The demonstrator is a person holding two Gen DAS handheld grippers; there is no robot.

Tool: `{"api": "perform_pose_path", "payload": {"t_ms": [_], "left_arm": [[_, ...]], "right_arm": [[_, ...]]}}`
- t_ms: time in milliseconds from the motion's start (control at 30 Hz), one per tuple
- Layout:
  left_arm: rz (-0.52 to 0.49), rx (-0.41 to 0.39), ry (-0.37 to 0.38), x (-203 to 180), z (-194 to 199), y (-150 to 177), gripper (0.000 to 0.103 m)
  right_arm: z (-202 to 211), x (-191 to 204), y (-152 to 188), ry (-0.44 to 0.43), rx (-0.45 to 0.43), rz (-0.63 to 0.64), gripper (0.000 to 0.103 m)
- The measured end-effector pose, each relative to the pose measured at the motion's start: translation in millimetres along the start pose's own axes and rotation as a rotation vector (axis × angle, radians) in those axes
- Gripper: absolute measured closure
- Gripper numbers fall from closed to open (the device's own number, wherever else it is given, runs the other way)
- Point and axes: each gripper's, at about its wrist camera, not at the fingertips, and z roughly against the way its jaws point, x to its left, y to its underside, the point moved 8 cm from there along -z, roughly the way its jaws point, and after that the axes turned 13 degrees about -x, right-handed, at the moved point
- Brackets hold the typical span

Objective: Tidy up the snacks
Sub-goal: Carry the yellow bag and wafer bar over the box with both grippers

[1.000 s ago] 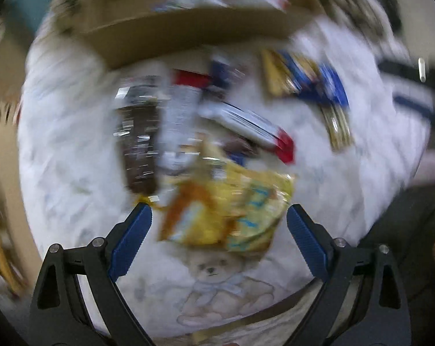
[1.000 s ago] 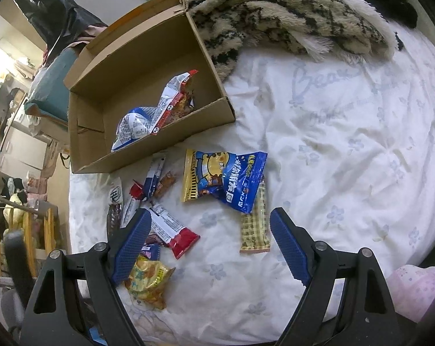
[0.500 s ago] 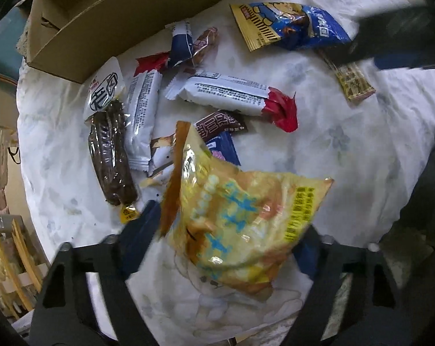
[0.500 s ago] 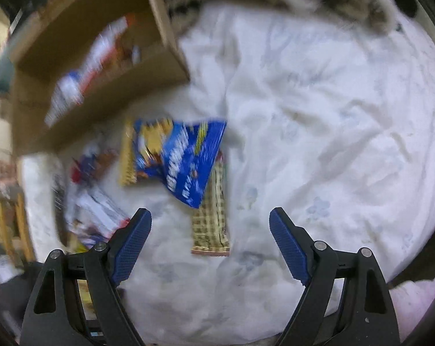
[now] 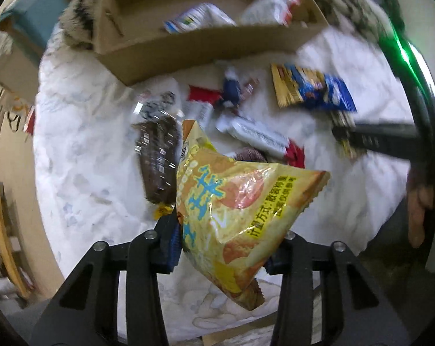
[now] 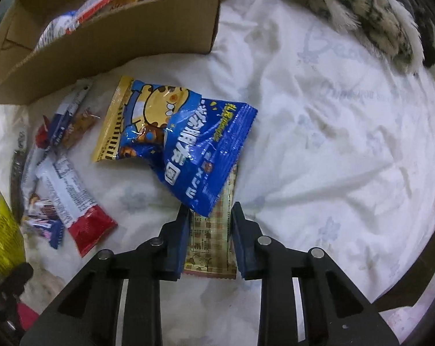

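Observation:
My left gripper (image 5: pixel 221 248) is closing on a yellow chip bag (image 5: pixel 234 201), whose lower part sits pinched between the pads and is lifted off the white bedsheet (image 5: pixel 82 155). My right gripper (image 6: pixel 209 230) points down and its jaws are closing around a slim checkered beige snack bar (image 6: pixel 210 233) that lies on the sheet. The pads touch both edges of the bar. A blue and yellow cookie bag (image 6: pixel 177 138) overlaps the bar's far end. The cardboard box (image 6: pixel 131 37) behind holds two white and red packets (image 5: pixel 200 20).
Loose snacks lie between the box and the grippers: a dark brown packet (image 5: pixel 160 158), a white bar with a red end (image 6: pixel 70 199), small blue and red wrappers (image 6: pixel 62 121). A spotted fur blanket (image 6: pixel 361 8) lies at the back. A hand (image 5: pixel 422 201) shows at right.
Left jaws narrowed onto the yellow chip bag and raised it off the sheet. The right gripper dropped toward the sheet and narrowed around the checkered bar.

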Motion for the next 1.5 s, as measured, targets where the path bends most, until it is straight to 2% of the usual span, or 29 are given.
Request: {"api": "perform_pose_path", "payload": {"t_ms": [167,267,367,667,733,800,967,1067,1133,1333,1400,1500], "left_arm": [[0.060,-0.050,-0.037,17,13,-13,0.065],[0.078,-0.069,-0.057,28,12,-14,0.065],[0.088,-0.076,-0.070,31,10,-24,0.065],[0.107,-0.113,-0.114,40,16,-27,0.065],[0.115,-0.126,-0.129,44,17,-29,0.065],[0.123,-0.138,-0.142,48,18,-31,0.065],[0.140,-0.187,-0.171,55,25,-37,0.065],[0.140,-0.220,-0.192,58,30,-41,0.065],[0.142,-0.246,-0.198,59,34,-44,0.065],[0.172,-0.344,-0.192,61,60,-65,0.065],[0.194,-0.387,-0.175,61,72,-76,0.065],[0.175,-0.451,-0.171,55,89,-98,0.065]], "right_arm": [[28,-1,6,-0.054,-0.015,-0.067,0.075],[41,-4,6,-0.054,-0.041,-0.066,0.076],[44,-3,17,-0.091,0.001,-0.093,0.076],[62,37,64,-0.289,0.093,-0.093,0.076],[67,51,72,-0.366,0.091,-0.086,0.076],[73,61,65,-0.409,0.068,-0.066,0.076],[102,79,36,-0.514,-0.091,-0.059,0.076],[120,81,21,-0.547,-0.199,-0.067,0.076],[128,80,15,-0.560,-0.239,-0.066,0.076],[156,70,-4,-0.541,-0.380,-0.061,0.076],[167,62,-17,-0.499,-0.469,-0.059,0.076],[188,53,-36,-0.502,-0.567,-0.088,0.076]]}}
